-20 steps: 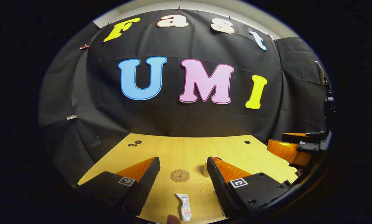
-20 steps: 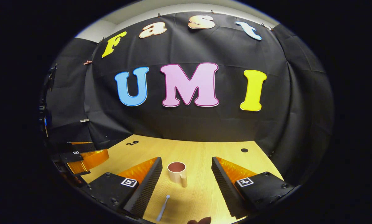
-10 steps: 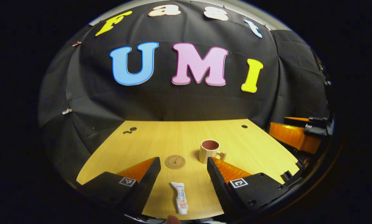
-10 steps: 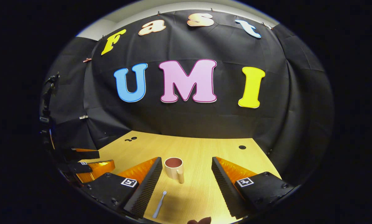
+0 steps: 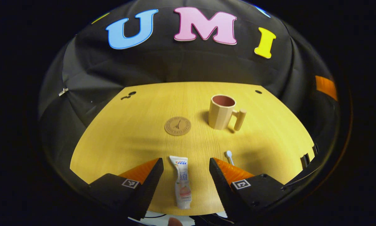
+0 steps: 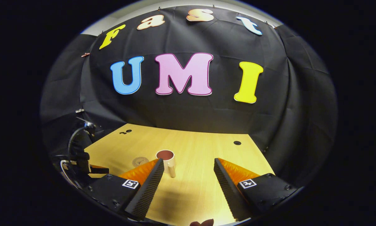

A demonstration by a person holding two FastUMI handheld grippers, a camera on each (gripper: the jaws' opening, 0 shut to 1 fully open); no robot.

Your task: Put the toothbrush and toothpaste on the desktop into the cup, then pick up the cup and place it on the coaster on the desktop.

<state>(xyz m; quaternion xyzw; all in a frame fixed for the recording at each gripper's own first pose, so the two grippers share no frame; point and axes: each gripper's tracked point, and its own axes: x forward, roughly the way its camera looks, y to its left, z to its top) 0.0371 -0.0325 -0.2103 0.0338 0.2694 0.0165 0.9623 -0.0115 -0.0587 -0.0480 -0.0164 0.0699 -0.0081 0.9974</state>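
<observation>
In the left gripper view a white toothpaste tube (image 5: 182, 182) lies on the wooden desktop (image 5: 137, 131), between the spread fingers of my open left gripper (image 5: 186, 168), which hangs above it. The white head of the toothbrush (image 5: 229, 155) peeks out beside the right finger. Farther back stand the beige cup (image 5: 221, 111), handle to the right, and the round brown coaster (image 5: 177, 126) to its left. In the right gripper view my right gripper (image 6: 188, 168) is open over bare desktop, with the cup (image 6: 166, 158) and the coaster (image 6: 140, 162) beyond its left finger.
The left gripper's body and cable (image 6: 78, 153) show at the left edge of the right gripper view. Small dark holes (image 5: 258, 92) mark the desktop's far corners. The near desk edge (image 5: 188, 213) runs just under the tube. The black cloth wall closes the back.
The left gripper has risen and tipped downward, so the cup, the coaster and the toothbrush head now show past its fingers. The right gripper moved so the toothbrush left its view.
</observation>
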